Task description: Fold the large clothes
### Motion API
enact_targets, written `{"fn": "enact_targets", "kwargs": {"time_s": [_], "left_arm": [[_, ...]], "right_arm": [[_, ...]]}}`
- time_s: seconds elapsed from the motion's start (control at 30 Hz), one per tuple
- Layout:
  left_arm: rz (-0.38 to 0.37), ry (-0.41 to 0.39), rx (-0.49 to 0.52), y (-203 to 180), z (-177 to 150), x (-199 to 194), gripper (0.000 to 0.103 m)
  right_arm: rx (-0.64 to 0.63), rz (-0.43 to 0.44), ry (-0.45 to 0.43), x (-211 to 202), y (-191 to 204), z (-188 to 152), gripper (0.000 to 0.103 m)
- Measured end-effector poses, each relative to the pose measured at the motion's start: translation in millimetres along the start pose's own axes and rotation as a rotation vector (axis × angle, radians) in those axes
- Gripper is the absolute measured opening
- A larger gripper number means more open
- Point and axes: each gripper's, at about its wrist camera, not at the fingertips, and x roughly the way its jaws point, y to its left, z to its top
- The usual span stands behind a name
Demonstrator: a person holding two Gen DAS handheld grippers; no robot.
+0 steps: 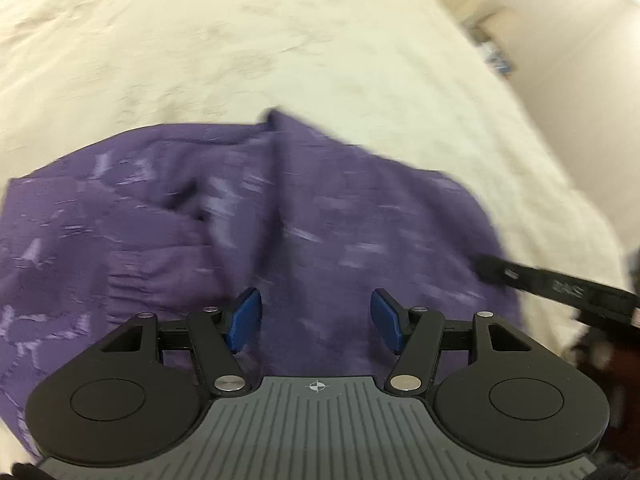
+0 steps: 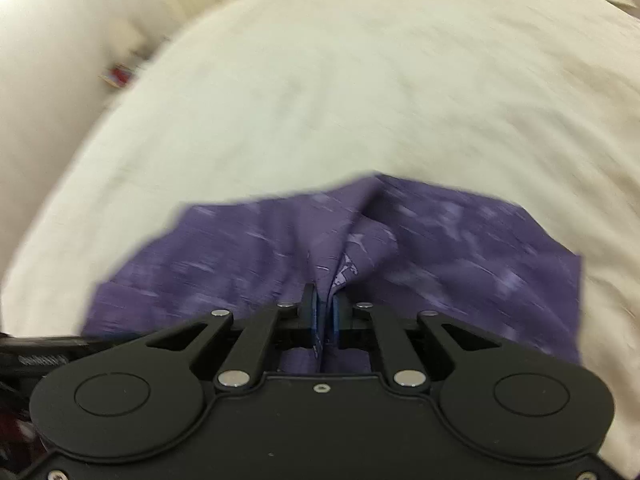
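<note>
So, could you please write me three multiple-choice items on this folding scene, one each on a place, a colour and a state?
1. Where does the garment lie?
A. On the cream bed cover
B. On a hanger
C. In a basket

2. What colour is the garment?
A. Red
B. Purple with paler marks
C. Plain black

3. How do the two grippers stand?
A. Both open
B. Both shut on cloth
C. Left gripper open, right gripper shut on a pinch of cloth

Answers: 1 A, cream cover surrounds it in both views; 2 B, purple with lighter streaks; 3 C, the left fingers stand apart, the right ones clamp a fold.
</note>
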Motion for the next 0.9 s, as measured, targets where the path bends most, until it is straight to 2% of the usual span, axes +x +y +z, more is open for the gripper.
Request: {"fn": "enact_targets", "kwargs": {"time_s": [0.03, 0.1, 0.17, 0.2, 0.33, 0.4, 0.47, 0.5, 0.6, 0.73, 0.8, 0.9], "left_arm": [[0.053, 0.024, -0.006, 4, 0, 10, 0.058], [0.037, 0.031, -0.026, 14, -2, 19, 0.058], [0.036, 0.031, -0.012, 11, 0, 16, 0.058], [0.038, 0.028, -0.002, 9, 1, 12, 0.058], [0.018, -0.009, -0.016, 7, -8, -18, 0.062], [0.021, -0.027, -0.015, 7, -16, -31, 0.079], [0.036, -0.037, -0.012, 1, -26, -38, 0.086], [0.043, -0.036, -0.012, 0, -31, -43, 0.091], [0.071, -0.032, -0.026, -3, -44, -52, 0.093], [0.092, -0.011, -0.039, 5, -66, -71, 0.095], [0.109, -0.016, -0.036, 8, -77, -82, 0.095], [0.127, -0.034, -0.029, 12, -92, -100, 0.098]], "right_arm": [[0.004, -0.041, 0.019, 7, -6, -2, 0.019], [-0.002, -0.093, 0.054, 21, -17, -7, 0.034], [-0.014, -0.103, 0.057, 26, -18, -7, 0.037], [-0.023, -0.110, 0.053, 25, -16, -5, 0.046], [-0.061, -0.129, -0.018, 1, -3, -6, 0.055], [-0.070, -0.115, -0.061, -16, 4, -11, 0.071], [-0.094, -0.095, -0.083, -27, 11, -19, 0.077], [-0.116, -0.095, -0.077, -27, 15, -23, 0.077], [-0.173, -0.115, -0.019, -20, 26, -36, 0.077], [-0.197, -0.205, 0.073, -1, 22, -53, 0.079], [-0.182, -0.223, 0.075, 1, 13, -56, 0.084], [-0.152, -0.197, 0.055, -14, 8, -55, 0.085]]}}
